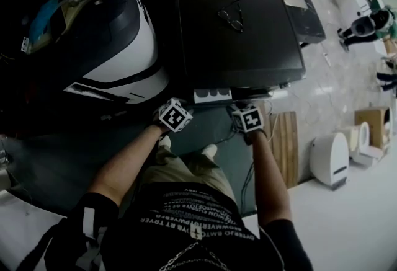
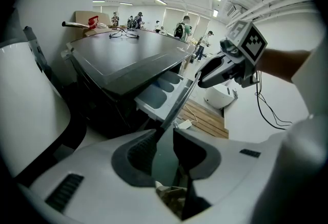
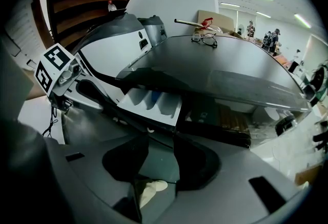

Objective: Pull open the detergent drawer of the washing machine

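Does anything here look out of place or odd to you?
A pair of eyeglasses lies on the dark lid of the washing machine, toward its back, which is an odd spot for them. The detergent drawer juts out of the front, pulled open, its compartments showing. Nothing looks spilled or broken.

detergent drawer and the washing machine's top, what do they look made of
Detergent drawer: probably moulded plastic, pale and smooth, judging by its rounded, one-piece compartments.
Washing machine top: a dark, semi-glossy flat panel with soft reflections. It could be painted metal or plastic; the look leaves that open.
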`<state>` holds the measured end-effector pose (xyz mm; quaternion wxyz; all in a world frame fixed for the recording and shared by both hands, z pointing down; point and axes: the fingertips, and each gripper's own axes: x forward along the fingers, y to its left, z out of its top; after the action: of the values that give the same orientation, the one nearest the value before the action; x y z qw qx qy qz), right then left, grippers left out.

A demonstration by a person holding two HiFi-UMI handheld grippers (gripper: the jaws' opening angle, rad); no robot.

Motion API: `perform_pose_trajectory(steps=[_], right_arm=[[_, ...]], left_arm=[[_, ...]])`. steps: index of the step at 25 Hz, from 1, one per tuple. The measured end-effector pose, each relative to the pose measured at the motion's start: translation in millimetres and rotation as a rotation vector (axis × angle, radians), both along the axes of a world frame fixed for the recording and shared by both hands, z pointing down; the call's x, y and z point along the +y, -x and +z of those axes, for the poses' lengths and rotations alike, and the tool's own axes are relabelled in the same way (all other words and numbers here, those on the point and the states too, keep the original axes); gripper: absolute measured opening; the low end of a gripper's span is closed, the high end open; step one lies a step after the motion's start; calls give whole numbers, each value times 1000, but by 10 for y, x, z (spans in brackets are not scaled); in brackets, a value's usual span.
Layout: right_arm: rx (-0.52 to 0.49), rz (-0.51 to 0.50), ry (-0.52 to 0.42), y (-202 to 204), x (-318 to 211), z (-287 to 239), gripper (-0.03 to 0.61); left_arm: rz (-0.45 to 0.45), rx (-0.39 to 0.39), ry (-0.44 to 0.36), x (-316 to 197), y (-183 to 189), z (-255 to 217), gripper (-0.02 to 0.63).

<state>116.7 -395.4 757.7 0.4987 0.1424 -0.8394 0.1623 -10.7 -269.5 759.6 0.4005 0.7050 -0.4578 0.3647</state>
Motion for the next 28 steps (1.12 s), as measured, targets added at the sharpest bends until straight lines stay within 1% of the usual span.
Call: perform_pose_trajectory(steps=[2, 4, 6, 9, 12, 13, 15, 17, 20, 22, 25, 28], right_arm=[[2, -2, 26, -39, 99, -20, 150], [30, 9, 13, -153, 103, 20, 149], [51, 19, 9, -244, 118, 41, 149], [29, 3, 15, -266, 173, 51, 149], [16, 1, 27, -280, 219, 47, 149], [21, 2, 29, -299, 234, 51, 149], [22, -15, 22, -315, 251, 44, 150], [18, -32, 22, -327, 273, 38, 149], [29, -21, 34, -396, 308, 61, 149], [33, -17, 34, -428, 331, 59, 149], [27, -10, 42, -459, 372, 44, 149], [29, -19, 49, -502, 429, 61, 149]], left_arm=[[-1, 15, 8, 58, -72, 54, 97], [2, 16, -11, 57, -120, 67, 97], [1, 17, -7, 90, -165, 77, 97], [2, 21, 2, 139, -220, 67, 97], [14, -23, -2, 152, -183, -15, 97], [15, -25, -2, 164, -192, -14, 97], [15, -10, 5, 205, -240, 24, 97], [19, -12, 6, 230, -255, 8, 97], [20, -2, 7, 269, -319, 48, 97], [24, 0, 22, 318, -366, 79, 97], [39, -28, 18, 329, -375, 19, 97], [34, 0, 33, 404, -465, 58, 97]])
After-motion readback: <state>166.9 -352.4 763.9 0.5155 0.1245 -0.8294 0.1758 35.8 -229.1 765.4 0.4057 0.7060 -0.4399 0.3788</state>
